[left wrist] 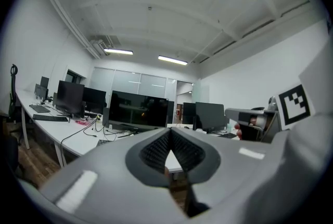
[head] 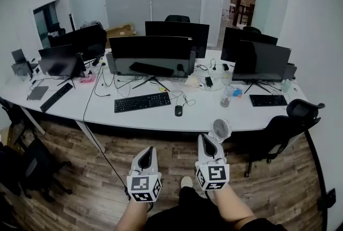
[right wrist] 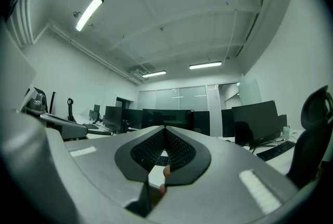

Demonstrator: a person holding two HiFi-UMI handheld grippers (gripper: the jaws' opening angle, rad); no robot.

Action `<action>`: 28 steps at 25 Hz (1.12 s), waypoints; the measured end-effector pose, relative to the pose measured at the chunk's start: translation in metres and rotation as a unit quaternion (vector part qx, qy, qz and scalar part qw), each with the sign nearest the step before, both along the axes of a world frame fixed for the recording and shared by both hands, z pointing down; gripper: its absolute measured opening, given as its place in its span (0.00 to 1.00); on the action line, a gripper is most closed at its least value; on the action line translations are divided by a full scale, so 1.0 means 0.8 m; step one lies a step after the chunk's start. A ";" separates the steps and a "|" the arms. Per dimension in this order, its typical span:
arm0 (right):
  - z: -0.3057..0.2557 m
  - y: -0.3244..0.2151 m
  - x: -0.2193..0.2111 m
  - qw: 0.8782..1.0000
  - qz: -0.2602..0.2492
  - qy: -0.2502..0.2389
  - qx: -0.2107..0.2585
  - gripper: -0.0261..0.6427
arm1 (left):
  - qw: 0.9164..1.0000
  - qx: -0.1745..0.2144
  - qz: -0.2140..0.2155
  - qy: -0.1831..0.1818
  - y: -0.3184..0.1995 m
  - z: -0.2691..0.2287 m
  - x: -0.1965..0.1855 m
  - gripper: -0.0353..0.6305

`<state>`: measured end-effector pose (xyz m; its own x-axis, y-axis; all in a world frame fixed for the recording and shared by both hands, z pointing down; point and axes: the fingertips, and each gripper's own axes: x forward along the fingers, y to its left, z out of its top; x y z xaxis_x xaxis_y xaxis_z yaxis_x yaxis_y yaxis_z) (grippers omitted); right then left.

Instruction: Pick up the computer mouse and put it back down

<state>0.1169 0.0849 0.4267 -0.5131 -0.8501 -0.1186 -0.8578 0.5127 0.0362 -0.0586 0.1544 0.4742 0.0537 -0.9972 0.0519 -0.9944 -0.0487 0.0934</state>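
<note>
A black computer mouse (head: 178, 110) lies on the white desk (head: 155, 117), just right of a black keyboard (head: 142, 102). Both grippers hang over the wooden floor well short of the desk's front edge. My left gripper (head: 149, 149) is shut with nothing in it; in the left gripper view its tips (left wrist: 169, 132) meet in front of the monitors. My right gripper (head: 205, 137) is also shut and empty, its tips (right wrist: 165, 128) meeting. The mouse is hidden in both gripper views.
Several monitors (head: 151, 54) stand along the desk, with cables, a second keyboard (head: 268, 100) and a small white fan (head: 222, 129) at the front edge. An office chair (head: 292, 123) stands at the right, another dark chair (head: 24, 163) at the left.
</note>
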 end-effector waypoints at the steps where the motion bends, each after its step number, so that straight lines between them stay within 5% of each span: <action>1: -0.002 -0.002 -0.004 1.000 -0.002 0.000 0.002 0.03 | 1.000 0.001 -0.001 0.000 0.000 -0.001 -0.004 0.13; 13: 0.008 -0.082 -0.050 1.000 -0.004 -0.017 0.003 0.03 | 0.999 -0.001 -0.016 -0.031 -0.064 0.005 -0.051 0.13; 28: 0.023 -0.356 -0.110 0.999 -0.014 -0.031 -0.020 0.03 | 0.999 -0.003 -0.011 -0.047 -0.341 -0.009 -0.093 0.13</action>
<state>0.0287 -0.1996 0.4452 -0.5292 -0.8403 -0.1173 -0.8433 0.5362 -0.0367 -0.1333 -0.1185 0.4670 0.0257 -0.9978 0.0608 -0.9997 -0.0257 0.0004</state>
